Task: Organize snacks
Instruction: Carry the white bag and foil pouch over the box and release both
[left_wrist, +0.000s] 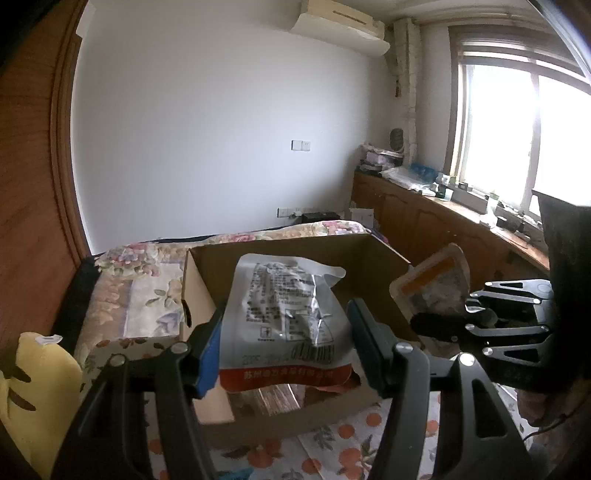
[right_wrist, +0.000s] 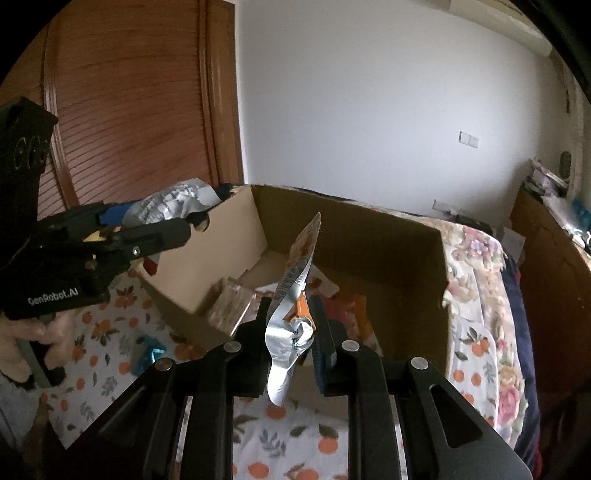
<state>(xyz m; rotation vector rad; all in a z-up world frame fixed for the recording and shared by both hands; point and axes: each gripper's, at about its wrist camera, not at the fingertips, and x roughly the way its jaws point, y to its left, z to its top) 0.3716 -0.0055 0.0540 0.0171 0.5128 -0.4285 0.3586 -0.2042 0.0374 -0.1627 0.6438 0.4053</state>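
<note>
An open cardboard box (left_wrist: 295, 254) sits on a bed; it also shows in the right wrist view (right_wrist: 369, 236). My left gripper (left_wrist: 284, 339) is shut on a silver snack pouch (left_wrist: 284, 310) with a red bottom band, held above the box's near side. My right gripper (right_wrist: 290, 332) is shut on a silver and orange snack packet (right_wrist: 295, 288), held edge-on over the box's front wall. In the left wrist view the right gripper (left_wrist: 436, 325) and its packet (left_wrist: 432, 284) are at the box's right side. Several packets (right_wrist: 343, 306) lie inside the box.
The bedsheet (right_wrist: 295, 443) has an orange fruit print. A blue packet (right_wrist: 147, 358) lies on it left of the box. A yellow plush (left_wrist: 33, 391) is at the left. A wooden wardrobe (right_wrist: 129, 110) stands behind, and a cluttered wooden window counter (left_wrist: 443, 221) at the right.
</note>
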